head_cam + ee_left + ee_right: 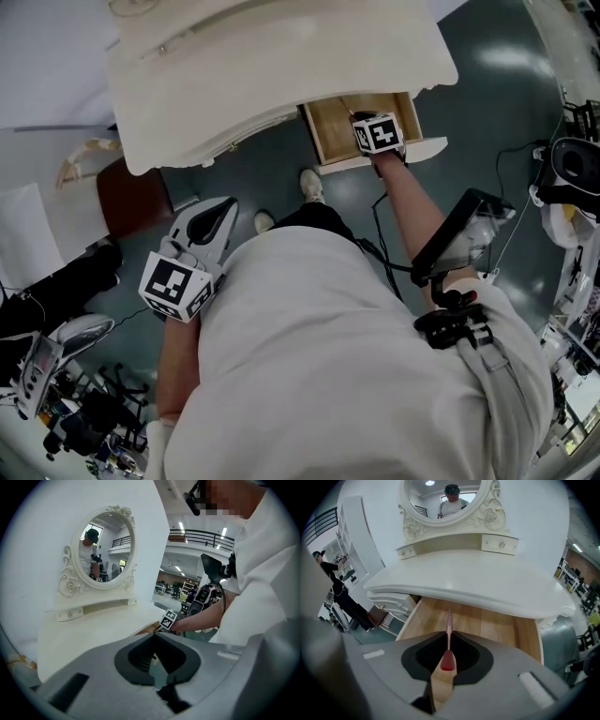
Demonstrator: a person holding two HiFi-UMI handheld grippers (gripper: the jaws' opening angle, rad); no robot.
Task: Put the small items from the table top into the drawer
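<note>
My right gripper (371,122) hangs over the open wooden drawer (336,128) at the right of the white dressing table (281,66). In the right gripper view its jaws (446,666) are shut on a thin pink stick with a red end (449,625), which points into the drawer (487,625); the part of the drawer floor that shows is bare. My left gripper (212,217) is held low at my left side, off the table, shut with nothing in it (157,667). The table top (478,583) shows no loose items.
An oval mirror (105,550) stands at the back of the table. A dark brown stool (131,197) sits left of the table. Cables and equipment crowd the floor at the left (56,375) and right (572,169). My shoe (311,185) is below the drawer.
</note>
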